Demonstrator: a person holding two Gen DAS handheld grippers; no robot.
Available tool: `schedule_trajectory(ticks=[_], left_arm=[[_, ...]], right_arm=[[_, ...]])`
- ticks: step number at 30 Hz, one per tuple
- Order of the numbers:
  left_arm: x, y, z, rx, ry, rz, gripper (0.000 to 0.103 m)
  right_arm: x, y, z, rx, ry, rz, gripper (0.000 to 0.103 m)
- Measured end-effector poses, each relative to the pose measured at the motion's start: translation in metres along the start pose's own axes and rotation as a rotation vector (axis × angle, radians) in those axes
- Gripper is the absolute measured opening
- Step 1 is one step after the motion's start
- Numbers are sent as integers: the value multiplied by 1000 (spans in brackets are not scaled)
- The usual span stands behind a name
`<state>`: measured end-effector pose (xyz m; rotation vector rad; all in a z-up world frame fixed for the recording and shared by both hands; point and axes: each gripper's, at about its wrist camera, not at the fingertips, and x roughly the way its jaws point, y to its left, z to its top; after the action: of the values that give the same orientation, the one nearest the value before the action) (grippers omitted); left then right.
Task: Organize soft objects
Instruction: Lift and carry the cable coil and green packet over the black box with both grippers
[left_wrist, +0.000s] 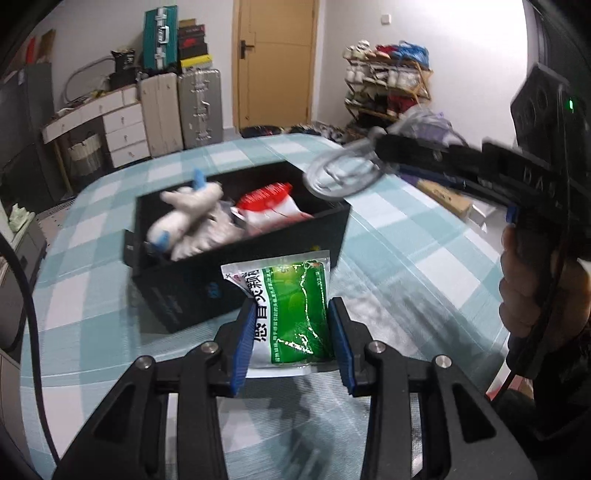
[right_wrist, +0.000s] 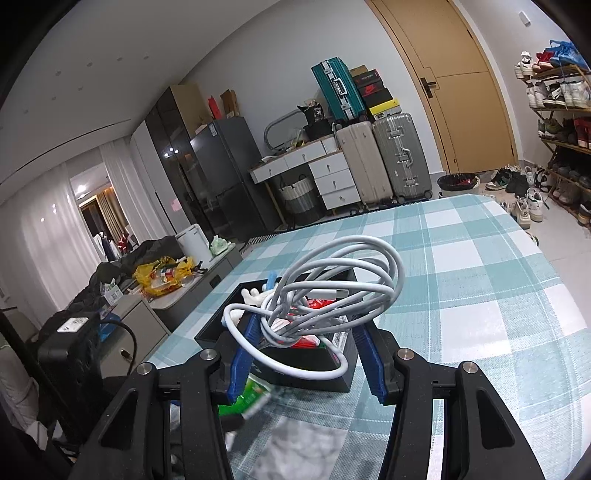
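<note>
Green packet (left_wrist: 295, 314) is gripped in left gripper (left_wrist: 293, 339) jaws, held above checked bench (left_wrist: 424, 258) before black box (left_wrist: 240, 266); white cable coil (right_wrist: 325, 291) is clamped by right gripper (right_wrist: 306, 354) over box

Cool, even room light on your views, nothing dim. Glare flashes off the green packet (left_wrist: 295, 310) pinched in your left tongs (left_wrist: 293, 339). Motion blur smears the black box (left_wrist: 236, 258) just beyond them and the cable (left_wrist: 343, 173) up to their right. On the right-wrist view that cable (right_wrist: 325, 291) reads sharp. Fisheye bends the walls, and black vignette eats every corner.
</note>
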<state>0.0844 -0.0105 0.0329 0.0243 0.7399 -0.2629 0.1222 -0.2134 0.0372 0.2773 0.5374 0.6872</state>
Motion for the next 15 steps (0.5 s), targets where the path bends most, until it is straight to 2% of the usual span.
schedule_trajectory(ticks=[7, 15], left_arm=[[-21, 26, 8, -51, -70, 23, 37], [-26, 49, 29, -84, -128, 53, 37]], right_arm=[[2, 2, 0, -5, 10, 2, 51], [13, 8, 2, -23, 35, -8, 51]])
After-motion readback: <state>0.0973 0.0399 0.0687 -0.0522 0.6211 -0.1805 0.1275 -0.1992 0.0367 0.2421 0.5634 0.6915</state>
